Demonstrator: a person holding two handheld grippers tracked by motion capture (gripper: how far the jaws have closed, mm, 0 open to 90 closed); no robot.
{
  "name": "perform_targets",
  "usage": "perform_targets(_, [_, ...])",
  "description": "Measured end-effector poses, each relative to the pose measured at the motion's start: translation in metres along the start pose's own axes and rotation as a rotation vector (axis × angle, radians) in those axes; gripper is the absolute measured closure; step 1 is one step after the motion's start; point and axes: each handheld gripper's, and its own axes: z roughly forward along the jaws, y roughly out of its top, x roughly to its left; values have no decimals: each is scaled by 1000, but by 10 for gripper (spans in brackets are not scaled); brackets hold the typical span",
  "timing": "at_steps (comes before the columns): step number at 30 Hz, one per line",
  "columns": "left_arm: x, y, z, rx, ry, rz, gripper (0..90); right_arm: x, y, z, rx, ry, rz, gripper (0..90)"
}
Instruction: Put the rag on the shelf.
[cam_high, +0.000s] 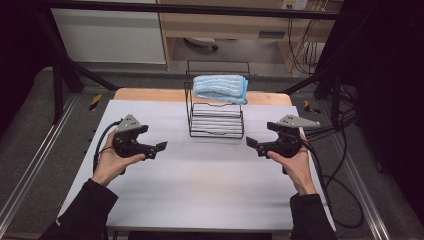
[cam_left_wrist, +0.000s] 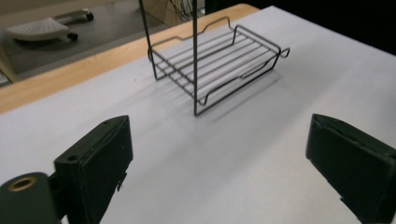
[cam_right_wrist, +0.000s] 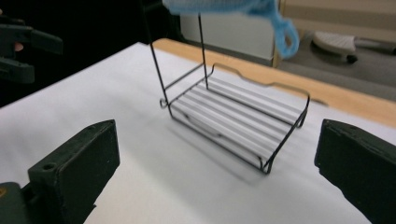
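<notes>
We hold both grippers low over the counter (cam_high: 200, 190), well short of the rack (cam_high: 216, 117), one to each side of it. Our left gripper (cam_high: 159, 148) has its jaws spread wide, and the left gripper view shows nothing but bare white surface between them. Our right gripper (cam_high: 252, 143) is spread just as wide and equally empty; its own view looks across the counter to the rack's bottom shelf.

The towel (cam_high: 220, 88), folded and light blue, lies on the rack's top tier, at the far side of the counter. In the right gripper view a loop of it hangs over the upper edge (cam_right_wrist: 285, 32). The bottom shelf (cam_left_wrist: 219, 60) is bare wire.

As we read it, the work turns on that towel, and either it is already stowed on the rack with our hands drawn back, or it is yet to be fetched. The pictures do not settle which. If it is to come off, everything is left: reach in, close on the cloth, lift it clear of the wire.
</notes>
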Motion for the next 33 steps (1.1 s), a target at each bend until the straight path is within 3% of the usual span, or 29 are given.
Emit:
perform_targets(10, [6, -53, -1, 20, 21, -30, 59, -4, -50, 0, 55, 20, 28, 7])
perform_targets(20, [11, -92, -7, 29, 21, -43, 59, -16, -92, -8, 107, 21, 51, 7])
perform_targets(29, [9, -110, -4, 55, 15, -25, 60, -22, -125, -16, 152, 25, 64, 8])
perform_targets(33, [7, -113, -3, 65, 11, -27, 59, -20, -128, -16, 161, 32, 52, 8])
